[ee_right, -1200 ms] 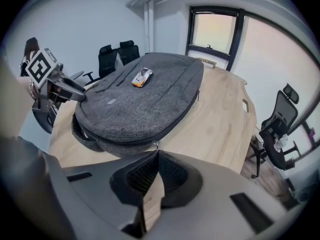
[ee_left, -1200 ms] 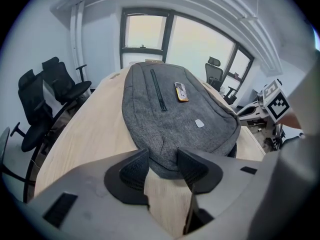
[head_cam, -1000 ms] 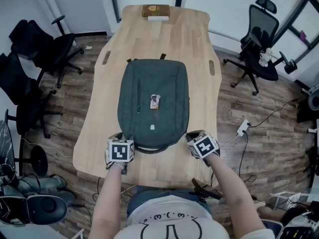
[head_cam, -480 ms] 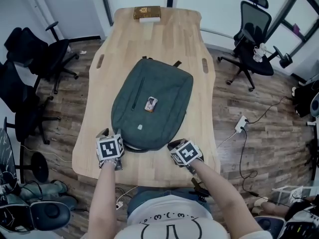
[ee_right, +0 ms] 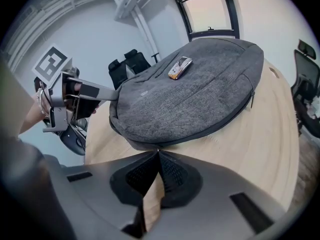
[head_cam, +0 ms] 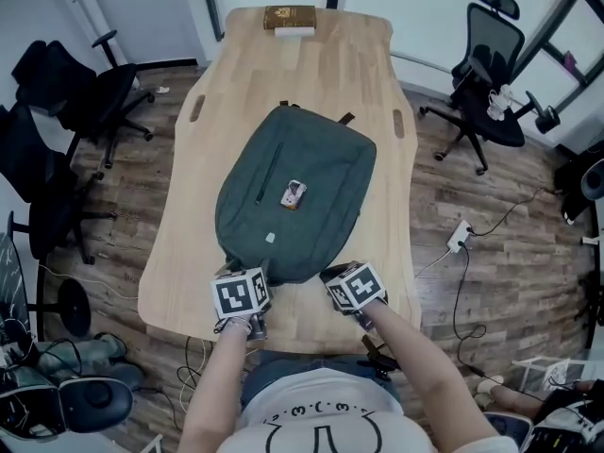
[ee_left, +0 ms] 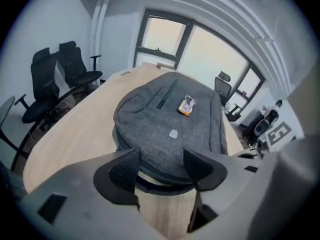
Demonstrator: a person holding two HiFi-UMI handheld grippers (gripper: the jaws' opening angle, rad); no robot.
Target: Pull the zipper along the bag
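- On the wooden bench, the grey bag lies flat near the front edge.
- Left tool: released, jaws just opening, bag's end between them, unpressed.
- Right tool: clenched, tips at the bag's rim.

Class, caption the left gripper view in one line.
Left gripper, jaws just opened, nothing held between them, faces the near edge of the grey backpack on the wooden table.
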